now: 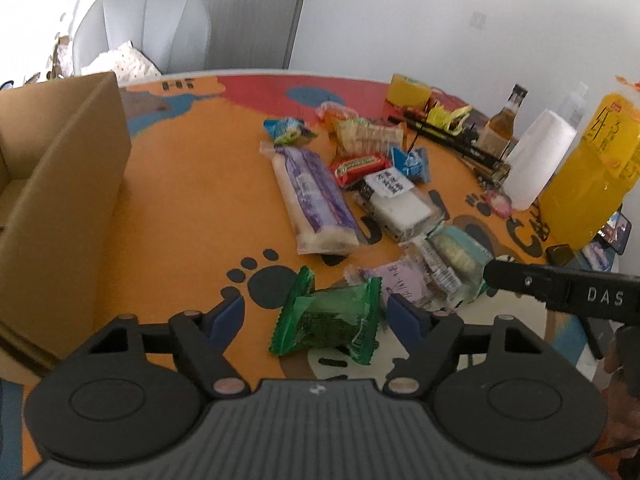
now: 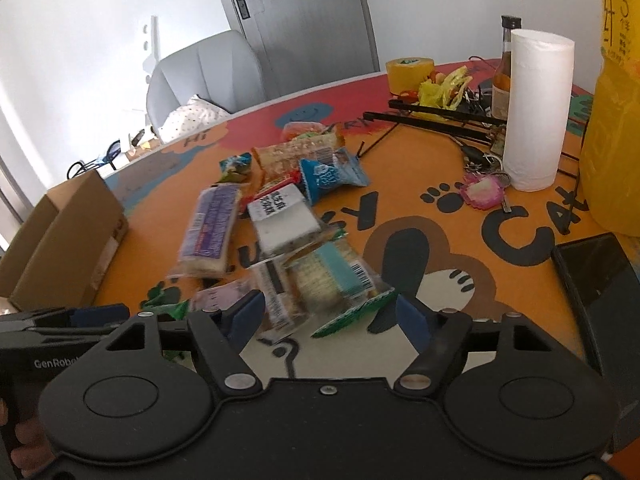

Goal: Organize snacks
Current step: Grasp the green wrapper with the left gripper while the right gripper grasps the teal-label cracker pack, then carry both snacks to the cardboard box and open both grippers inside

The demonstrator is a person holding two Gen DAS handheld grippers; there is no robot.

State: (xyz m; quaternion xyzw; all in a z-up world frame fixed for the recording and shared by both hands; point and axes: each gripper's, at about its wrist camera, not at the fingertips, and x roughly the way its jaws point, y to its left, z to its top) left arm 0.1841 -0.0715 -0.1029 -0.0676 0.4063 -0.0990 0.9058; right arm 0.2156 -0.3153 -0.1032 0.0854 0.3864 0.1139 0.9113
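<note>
A pile of wrapped snacks lies on the orange table (image 1: 180,184). My left gripper (image 1: 316,314) is open, its blue pads on either side of a green snack packet (image 1: 332,320) lying on the table. My right gripper (image 2: 332,316) is open around a clear packet with a teal label (image 2: 332,276), also seen in the left wrist view (image 1: 456,252). A long purple packet (image 1: 312,196) (image 2: 210,232), a white cake packet (image 1: 400,204) (image 2: 286,222), a blue packet (image 2: 330,174) and a red bar (image 1: 360,166) lie farther back. An open cardboard box (image 1: 56,200) (image 2: 64,236) stands at the left.
A paper towel roll (image 2: 534,110), a large orange drink bottle (image 2: 612,112), a brown glass bottle (image 2: 506,64), yellow tape (image 2: 408,74), a black wire rack (image 2: 440,116), keys (image 2: 482,192) and a dark phone (image 2: 596,280) are on the right. A grey chair (image 2: 204,76) stands behind the table.
</note>
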